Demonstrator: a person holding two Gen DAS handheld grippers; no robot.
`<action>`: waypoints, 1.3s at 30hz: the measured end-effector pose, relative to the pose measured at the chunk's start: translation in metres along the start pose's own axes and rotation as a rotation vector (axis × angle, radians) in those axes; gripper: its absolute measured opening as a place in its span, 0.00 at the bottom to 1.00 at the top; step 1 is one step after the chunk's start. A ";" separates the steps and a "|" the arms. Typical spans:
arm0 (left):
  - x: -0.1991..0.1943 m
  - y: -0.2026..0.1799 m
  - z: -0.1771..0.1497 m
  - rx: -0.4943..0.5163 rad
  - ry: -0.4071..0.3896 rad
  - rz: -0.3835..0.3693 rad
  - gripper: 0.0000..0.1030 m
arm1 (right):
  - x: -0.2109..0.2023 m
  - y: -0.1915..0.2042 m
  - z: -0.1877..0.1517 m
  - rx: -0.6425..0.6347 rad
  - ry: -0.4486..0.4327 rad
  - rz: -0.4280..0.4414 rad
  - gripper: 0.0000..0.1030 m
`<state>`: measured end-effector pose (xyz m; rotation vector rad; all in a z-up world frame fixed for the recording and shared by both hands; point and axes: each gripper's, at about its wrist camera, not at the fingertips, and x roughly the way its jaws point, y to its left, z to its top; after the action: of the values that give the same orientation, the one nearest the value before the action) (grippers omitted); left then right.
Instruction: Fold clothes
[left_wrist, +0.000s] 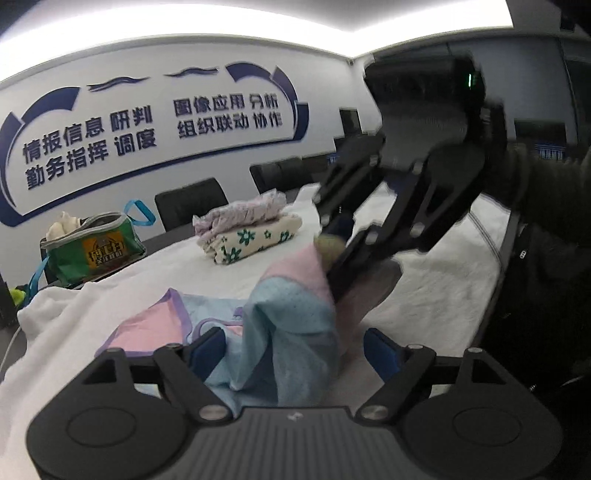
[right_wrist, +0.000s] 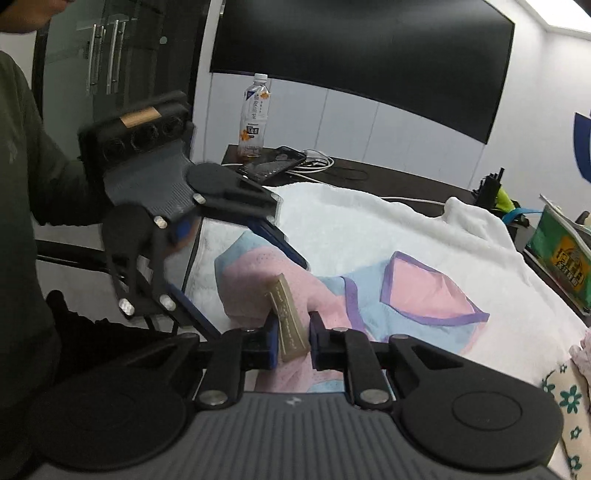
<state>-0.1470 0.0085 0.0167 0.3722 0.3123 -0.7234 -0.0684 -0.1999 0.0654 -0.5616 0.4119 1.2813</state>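
Observation:
A pink and light-blue mesh garment (left_wrist: 288, 325) with purple trim lies partly spread on the white blanket (left_wrist: 424, 288). My right gripper (right_wrist: 293, 339) is shut on a raised pink fold of the garment (right_wrist: 417, 295), with its tan label (right_wrist: 290, 321) standing between the pads. In the left wrist view the right gripper (left_wrist: 330, 254) holds that fold up off the blanket. My left gripper (left_wrist: 295, 349) is open wide, and a bunched blue part of the garment lies between its fingers without being pinched. From the right wrist view the left gripper (right_wrist: 262, 299) is tilted over the garment's near left edge.
A stack of folded clothes (left_wrist: 247, 229) and a green bag (left_wrist: 92, 247) sit at the far side of the table. A bottle (right_wrist: 255, 114), a phone (right_wrist: 273, 164) and cables lie beyond the blanket. Black chairs (left_wrist: 190, 203) line the wall. A person's sleeve (right_wrist: 22, 155) is at left.

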 end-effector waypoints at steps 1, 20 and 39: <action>0.005 0.002 0.001 0.004 0.010 -0.002 0.74 | 0.001 -0.002 0.001 -0.006 0.005 0.004 0.14; 0.019 0.066 -0.003 -0.450 0.096 -0.251 0.09 | 0.016 -0.008 -0.037 0.007 -0.020 0.006 0.08; 0.003 0.084 -0.042 -0.932 0.060 -0.201 0.35 | 0.025 -0.067 -0.049 0.636 -0.035 0.093 0.28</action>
<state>-0.0927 0.0829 -0.0036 -0.5291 0.7061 -0.6873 0.0040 -0.2222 0.0226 0.0181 0.7830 1.1630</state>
